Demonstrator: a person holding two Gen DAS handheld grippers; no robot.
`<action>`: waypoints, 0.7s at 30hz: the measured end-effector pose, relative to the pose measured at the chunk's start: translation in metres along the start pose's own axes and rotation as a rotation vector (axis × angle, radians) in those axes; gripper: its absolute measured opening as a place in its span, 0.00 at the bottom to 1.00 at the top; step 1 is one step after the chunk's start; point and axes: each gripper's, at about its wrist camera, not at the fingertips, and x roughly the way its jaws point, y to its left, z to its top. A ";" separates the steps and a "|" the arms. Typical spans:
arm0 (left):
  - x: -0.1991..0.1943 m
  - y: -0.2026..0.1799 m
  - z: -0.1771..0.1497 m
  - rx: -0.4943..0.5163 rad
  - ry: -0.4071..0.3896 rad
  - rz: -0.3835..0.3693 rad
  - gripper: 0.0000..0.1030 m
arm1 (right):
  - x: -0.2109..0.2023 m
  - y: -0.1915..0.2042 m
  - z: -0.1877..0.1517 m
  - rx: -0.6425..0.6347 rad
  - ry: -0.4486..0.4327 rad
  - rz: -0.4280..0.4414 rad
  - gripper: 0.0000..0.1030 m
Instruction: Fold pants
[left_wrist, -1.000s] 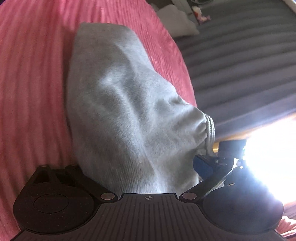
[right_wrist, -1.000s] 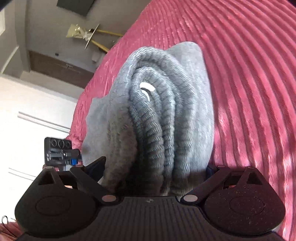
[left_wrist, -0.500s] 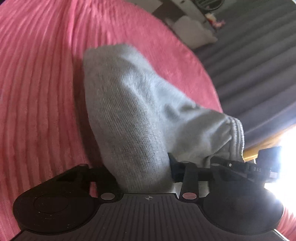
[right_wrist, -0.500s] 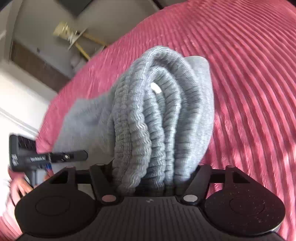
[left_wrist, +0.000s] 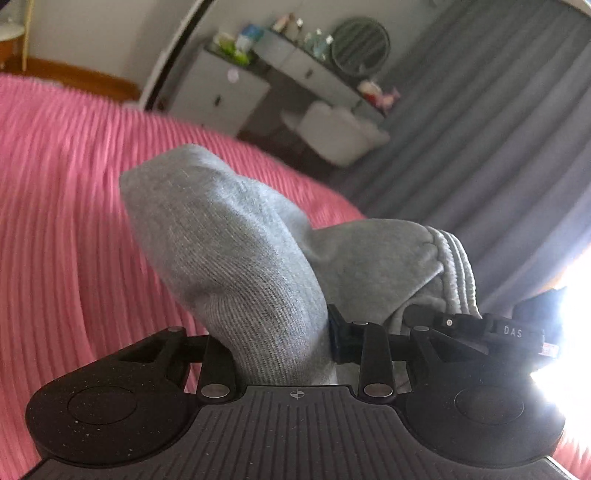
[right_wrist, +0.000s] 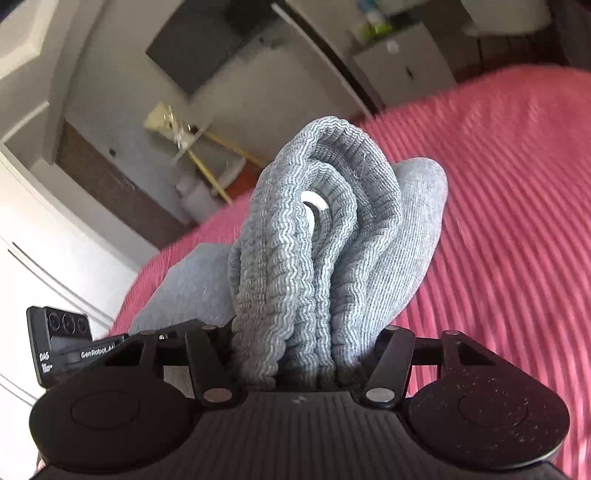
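Left gripper (left_wrist: 280, 343): jaws closing on the gray sweatpants (left_wrist: 236, 258).
Right gripper (right_wrist: 303, 354): jaws closing on the bunched waistband (right_wrist: 317, 243).
Tip: lift both ends level over the pink bedspread (left_wrist: 55, 221).

We see grey sweatpants (left_wrist: 236, 258) of soft matt jersey knit, their waistband (right_wrist: 317, 258) thickly ribbed. The bedspread (left_wrist: 66, 221) is pink corded cloth. Each tool body (right_wrist: 295, 435) is matt black ridged plastic with dull metal rivets.
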 end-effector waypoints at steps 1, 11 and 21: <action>0.007 0.002 0.011 -0.002 -0.014 0.014 0.33 | 0.010 0.000 0.012 0.003 -0.014 0.000 0.56; 0.078 0.078 0.021 -0.121 0.104 0.408 0.74 | 0.108 -0.033 0.061 0.004 0.064 -0.273 0.76; 0.021 0.040 -0.037 0.021 -0.004 0.474 0.82 | 0.055 -0.029 0.010 -0.047 -0.088 -0.379 0.94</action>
